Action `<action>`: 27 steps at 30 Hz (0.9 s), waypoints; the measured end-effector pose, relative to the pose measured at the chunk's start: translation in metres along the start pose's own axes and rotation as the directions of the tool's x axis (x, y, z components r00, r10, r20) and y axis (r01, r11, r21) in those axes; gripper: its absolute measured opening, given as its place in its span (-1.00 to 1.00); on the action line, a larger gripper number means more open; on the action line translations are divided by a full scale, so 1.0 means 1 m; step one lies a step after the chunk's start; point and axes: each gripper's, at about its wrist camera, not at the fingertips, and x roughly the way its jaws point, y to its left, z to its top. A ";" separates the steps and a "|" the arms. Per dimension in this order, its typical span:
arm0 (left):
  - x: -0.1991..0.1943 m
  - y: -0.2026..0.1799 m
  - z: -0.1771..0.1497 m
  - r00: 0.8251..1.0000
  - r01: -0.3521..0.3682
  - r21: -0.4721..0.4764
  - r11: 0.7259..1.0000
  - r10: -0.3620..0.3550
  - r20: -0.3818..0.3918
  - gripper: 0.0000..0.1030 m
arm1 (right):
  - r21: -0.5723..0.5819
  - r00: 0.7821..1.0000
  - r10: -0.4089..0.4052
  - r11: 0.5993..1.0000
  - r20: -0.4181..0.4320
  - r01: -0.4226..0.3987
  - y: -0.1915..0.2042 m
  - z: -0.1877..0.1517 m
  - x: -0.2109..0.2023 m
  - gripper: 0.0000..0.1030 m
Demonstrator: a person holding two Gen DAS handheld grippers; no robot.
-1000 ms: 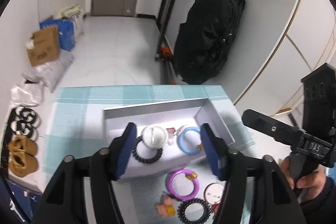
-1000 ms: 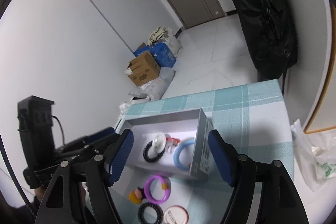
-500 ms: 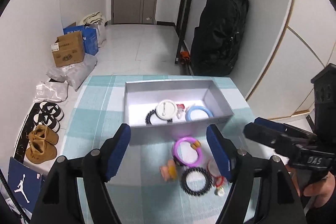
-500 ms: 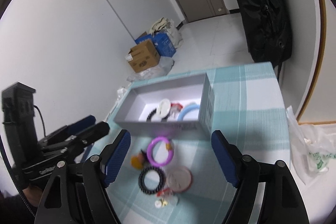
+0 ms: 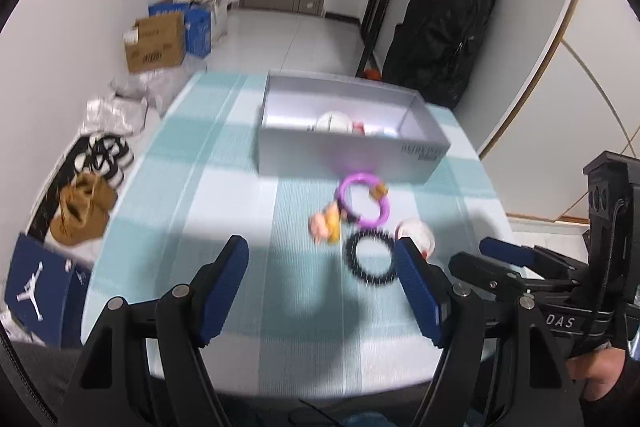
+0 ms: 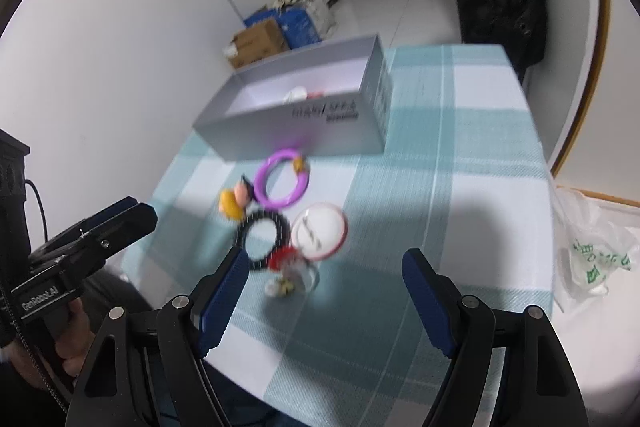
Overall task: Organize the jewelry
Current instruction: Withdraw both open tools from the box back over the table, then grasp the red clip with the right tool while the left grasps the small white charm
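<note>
A grey open box [image 5: 352, 155] [image 6: 304, 131] stands at the far side of the checked table and holds several pieces, mostly hidden by its wall. In front of it lie a purple bangle [image 5: 363, 202] [image 6: 283, 179], a small yellow and pink charm [image 5: 326, 225] [image 6: 234, 203], a black coil band [image 5: 370, 259] [image 6: 262, 233], a round white badge [image 5: 414, 233] [image 6: 319, 227] and a small red and white trinket [image 6: 286, 271]. My left gripper [image 5: 322, 291] is open and empty above the near table. My right gripper [image 6: 324, 303] is open and empty, near the trinket.
The table's near edge [image 5: 320, 391] lies close under both grippers. On the floor to the left are shoes [image 5: 84, 211], cardboard boxes [image 5: 156, 43] and bags. A black backpack [image 5: 440, 27] leans on the far wall. A white plastic bag [image 6: 592, 259] lies right of the table.
Both grippers have pulled back from the box toward the near edge of the table and dropped lower. They stay open and empty. The jewelry has not moved.
</note>
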 end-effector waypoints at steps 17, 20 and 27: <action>0.010 -0.017 -0.025 0.998 0.005 0.121 0.993 0.003 -0.066 0.38 | 0.000 0.999 0.024 1.000 -0.039 -0.024 0.003 -0.004 0.015 0.10; 0.011 -0.017 -0.025 0.998 0.011 0.120 0.993 -0.002 -0.069 0.38 | -0.022 0.999 0.022 0.999 -0.042 -0.023 0.006 -0.004 0.015 -0.02; 0.015 -0.012 -0.023 0.996 0.022 0.081 0.996 -0.016 -0.085 0.38 | -0.072 0.999 0.020 0.997 -0.050 -0.024 0.018 -0.004 0.020 -0.39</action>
